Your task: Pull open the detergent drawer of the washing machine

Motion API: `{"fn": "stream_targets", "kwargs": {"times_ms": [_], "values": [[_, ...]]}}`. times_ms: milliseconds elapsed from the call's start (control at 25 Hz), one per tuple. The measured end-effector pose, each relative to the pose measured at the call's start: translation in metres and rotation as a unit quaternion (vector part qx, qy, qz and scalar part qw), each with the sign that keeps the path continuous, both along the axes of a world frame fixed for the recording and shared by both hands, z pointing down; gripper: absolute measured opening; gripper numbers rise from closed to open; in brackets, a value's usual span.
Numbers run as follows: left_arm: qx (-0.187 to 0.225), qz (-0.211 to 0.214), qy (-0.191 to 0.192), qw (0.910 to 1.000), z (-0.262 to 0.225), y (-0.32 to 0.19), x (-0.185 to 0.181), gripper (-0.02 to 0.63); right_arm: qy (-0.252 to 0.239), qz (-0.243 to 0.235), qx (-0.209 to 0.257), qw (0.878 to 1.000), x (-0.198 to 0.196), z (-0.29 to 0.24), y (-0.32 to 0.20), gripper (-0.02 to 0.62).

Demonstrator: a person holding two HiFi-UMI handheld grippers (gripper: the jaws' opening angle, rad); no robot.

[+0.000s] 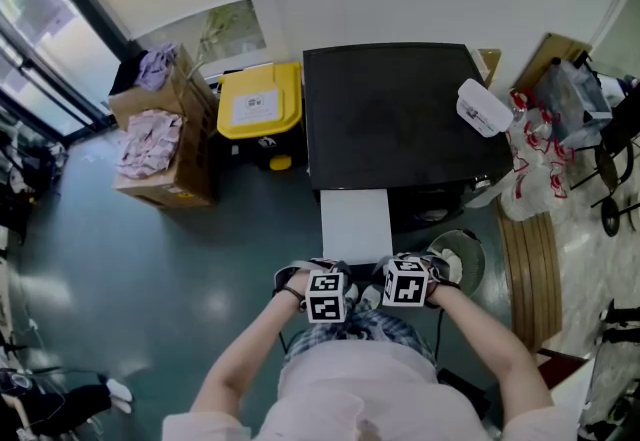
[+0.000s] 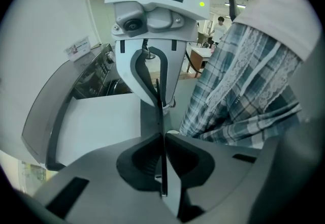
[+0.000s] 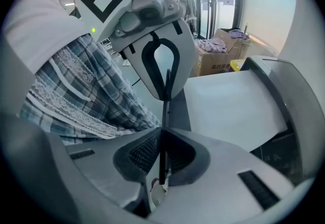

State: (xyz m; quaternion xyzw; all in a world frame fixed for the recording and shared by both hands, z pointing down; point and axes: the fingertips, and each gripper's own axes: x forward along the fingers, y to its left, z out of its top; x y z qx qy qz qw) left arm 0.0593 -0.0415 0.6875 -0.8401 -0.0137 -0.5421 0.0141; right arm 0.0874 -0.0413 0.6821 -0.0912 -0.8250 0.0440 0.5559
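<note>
The black-topped washing machine [image 1: 390,114] stands ahead of me. A flat white panel [image 1: 355,224] sticks out from its front toward me; whether it is the detergent drawer I cannot tell. Both grippers hang close together against my plaid shirt, just short of the panel's near end and pointing steeply down. My left gripper [image 1: 326,295] is shut with nothing between its jaws [image 2: 163,136]. Beside it, my right gripper [image 1: 405,283] is also shut and empty [image 3: 162,139]. The white panel [image 2: 96,121] lies beside the left jaws, and the same panel [image 3: 233,106] beside the right ones.
A yellow-lidded bin [image 1: 258,101] and cardboard boxes of clothes [image 1: 160,144] stand left of the machine. A white container [image 1: 484,107] lies on its top. Bags [image 1: 535,144] and a wooden board [image 1: 530,269] crowd the right. A round object [image 1: 462,257] sits on the floor.
</note>
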Motion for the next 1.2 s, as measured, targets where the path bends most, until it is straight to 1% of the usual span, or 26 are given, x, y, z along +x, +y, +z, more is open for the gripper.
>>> {"fn": "stream_targets", "kwargs": {"times_ms": [160,360,440,560,680,800,920,1000,1080,1120,1200], "values": [[-0.001,-0.004,0.001,1.0000,0.000,-0.001,0.000,0.050,-0.010,0.011,-0.005,1.000,0.002,0.002,-0.002,0.043],[-0.007,-0.007,0.000,1.0000,0.000,-0.001,0.001,0.051,-0.013,0.011,0.000,1.000,0.003,0.003,-0.003,0.048],[-0.008,-0.008,0.005,0.9999,-0.004,-0.001,0.002,0.051,-0.017,0.015,-0.002,1.000,0.003,0.002,-0.003,0.048],[-0.020,-0.009,0.024,0.9995,-0.015,-0.002,0.005,0.051,-0.034,0.027,-0.013,0.999,0.003,-0.005,-0.005,0.048],[-0.025,-0.012,0.046,0.9986,-0.027,-0.007,0.007,0.050,-0.069,0.062,-0.029,0.995,0.002,-0.022,-0.012,0.044],[-0.019,-0.040,0.085,0.9954,-0.046,-0.026,0.011,0.049,-0.109,0.106,-0.023,0.988,0.004,-0.043,-0.033,0.038],[0.003,-0.082,0.140,0.9868,-0.077,-0.060,0.017,0.049,-0.159,0.160,-0.007,0.974,0.012,-0.066,-0.067,0.028],[0.029,-0.117,0.179,0.9765,-0.100,-0.088,0.017,0.046,-0.186,0.194,0.002,0.963,0.023,-0.079,-0.089,0.026],[0.058,-0.153,0.217,0.9623,-0.122,-0.116,0.016,0.041,-0.220,0.231,0.015,0.948,0.035,-0.093,-0.112,0.021],[0.072,-0.170,0.235,0.9543,-0.132,-0.128,0.016,0.041,-0.241,0.251,0.022,0.937,0.042,-0.102,-0.124,0.020],[0.096,-0.201,0.272,0.9361,-0.154,-0.151,0.015,0.040,-0.285,0.292,0.041,0.912,0.057,-0.121,-0.149,0.018]]}}
